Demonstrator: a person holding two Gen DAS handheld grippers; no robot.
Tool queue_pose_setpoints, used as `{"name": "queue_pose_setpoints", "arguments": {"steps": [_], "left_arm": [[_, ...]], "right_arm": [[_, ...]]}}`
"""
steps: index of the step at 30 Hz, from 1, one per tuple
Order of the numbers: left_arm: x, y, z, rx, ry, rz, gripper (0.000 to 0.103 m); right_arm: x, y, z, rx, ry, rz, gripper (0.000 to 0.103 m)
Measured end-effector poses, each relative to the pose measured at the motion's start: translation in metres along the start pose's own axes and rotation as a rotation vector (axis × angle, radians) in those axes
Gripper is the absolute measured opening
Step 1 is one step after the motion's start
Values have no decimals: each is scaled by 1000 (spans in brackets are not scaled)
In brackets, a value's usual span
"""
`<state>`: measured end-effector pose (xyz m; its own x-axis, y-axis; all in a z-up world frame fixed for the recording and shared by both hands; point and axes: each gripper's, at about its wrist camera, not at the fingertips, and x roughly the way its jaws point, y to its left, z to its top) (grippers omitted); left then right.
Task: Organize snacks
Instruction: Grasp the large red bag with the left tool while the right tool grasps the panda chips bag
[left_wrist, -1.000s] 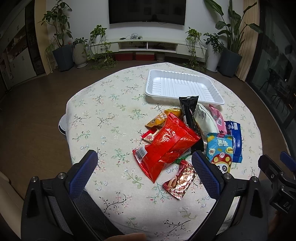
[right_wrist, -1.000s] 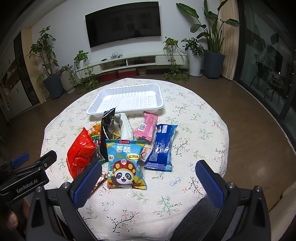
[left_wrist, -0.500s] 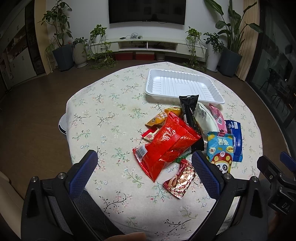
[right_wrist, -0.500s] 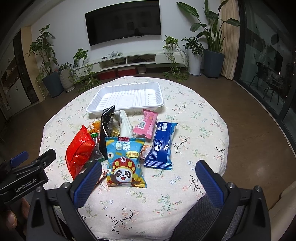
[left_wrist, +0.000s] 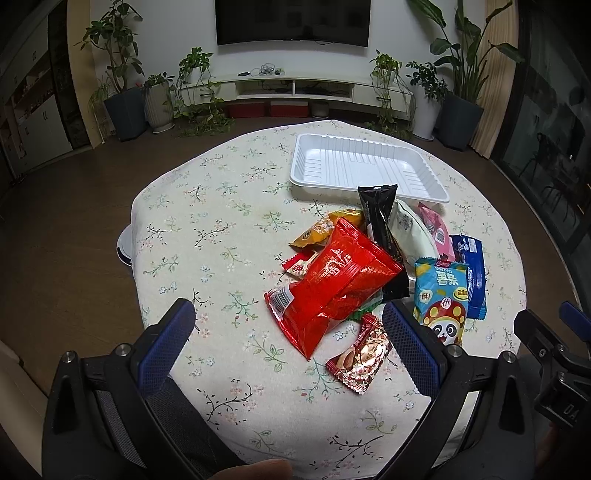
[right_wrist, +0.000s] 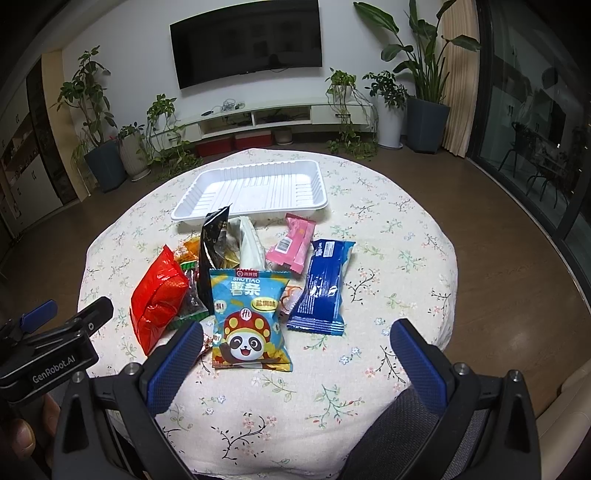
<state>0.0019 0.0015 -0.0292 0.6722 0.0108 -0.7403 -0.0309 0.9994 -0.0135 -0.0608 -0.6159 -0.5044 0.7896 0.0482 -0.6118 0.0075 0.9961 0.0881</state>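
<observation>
Nearest you, both grippers hover over the front edge of the floral-clothed table, and each holds nothing: your left gripper stands with its jaws spread wide, and your right gripper is spread just as wide. Just beyond your left fingers lie the small gold-and-red candy wrapper and the big red bag, which rests on top of smaller packets. Ahead of your right gripper sits the blue panda chip bag, with the dark blue biscuit pack touching its right side and the pink packet, a white pouch and the upright black packet behind. Farthest off, the white plastic tray waits with nothing in it, so sorting has probably not begun. Start with a top-lying, free piece such as the panda bag: come down over an edge seam, pinch the crimp rather than the puffed middle, and lift straight before carrying it over the pile.
</observation>
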Motion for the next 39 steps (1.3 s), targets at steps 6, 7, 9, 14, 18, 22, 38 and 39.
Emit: {"name": "queue_pose_setpoints", "arguments": {"steps": [6,7,9,14,18,22,38,39], "left_arm": [[2,0,-1,0,6,0,103],[2,1,-3,0,8,-2,103],[4,1,-1,1,15,-5,103],[12,6,-2,-1,34,-74,103],[28,10,-15,33,75,-207,103],[35,17,-34,44,100,-306,103],[66,9,1,205,126,-259,103],[69,6,4,238,122,-250,103]], "right_arm": [[0,0,-1,0,1,1,103],[1,0,-1,0,1,1,103],[1,0,-1,1,2,2,103],[1,-3,-3,21,2,25,103],[-1,-21,-5,100,-31,98,103],[0,-42,-7,225,-45,167,103],[15,-56,-11,212,-28,198,103],[16,-58,-12,214,-21,197,103]]}}
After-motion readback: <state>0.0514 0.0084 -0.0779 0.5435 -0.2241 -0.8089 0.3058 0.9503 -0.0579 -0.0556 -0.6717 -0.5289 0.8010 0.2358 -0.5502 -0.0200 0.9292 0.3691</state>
